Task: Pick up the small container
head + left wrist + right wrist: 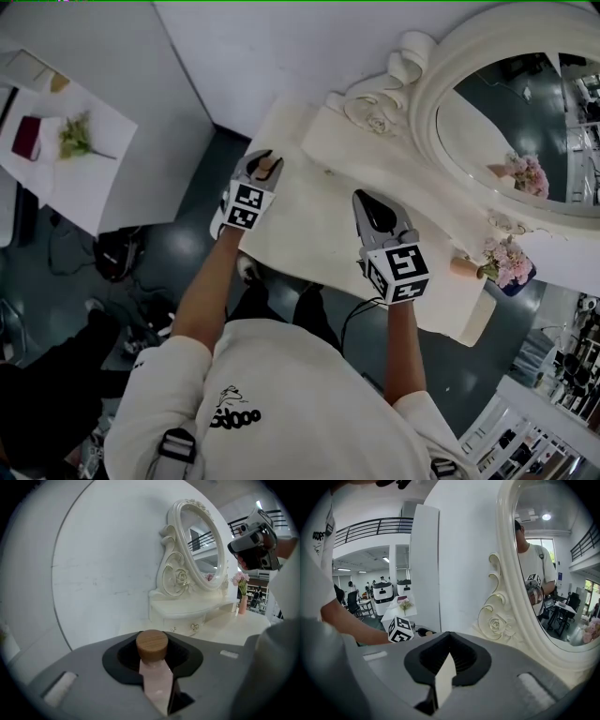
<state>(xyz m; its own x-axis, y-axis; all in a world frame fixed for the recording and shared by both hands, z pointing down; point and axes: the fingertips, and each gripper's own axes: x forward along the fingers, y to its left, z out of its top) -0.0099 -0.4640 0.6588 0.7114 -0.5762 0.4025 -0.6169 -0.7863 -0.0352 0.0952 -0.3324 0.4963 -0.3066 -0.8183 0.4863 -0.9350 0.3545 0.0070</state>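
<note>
The small container (267, 167), a pale pink bottle with a round wooden cap (152, 645), sits upright between the jaws of my left gripper (262, 169) at the left end of the cream dressing table (309, 220). In the left gripper view the bottle fills the gap of the left gripper (157, 686), and the jaws are shut on it. My right gripper (375, 208) hovers over the middle of the table, jaws together with nothing between them. In its own view the right gripper (443, 681) points towards the mirror frame and the left gripper's marker cube (401, 629).
A large oval mirror (506, 122) in an ornate cream frame stands at the back of the table. A vase of pink flowers (511, 262) and another small bottle (464, 267) stand at the right end. A white side table (94, 178) stands at the far left over a dark floor.
</note>
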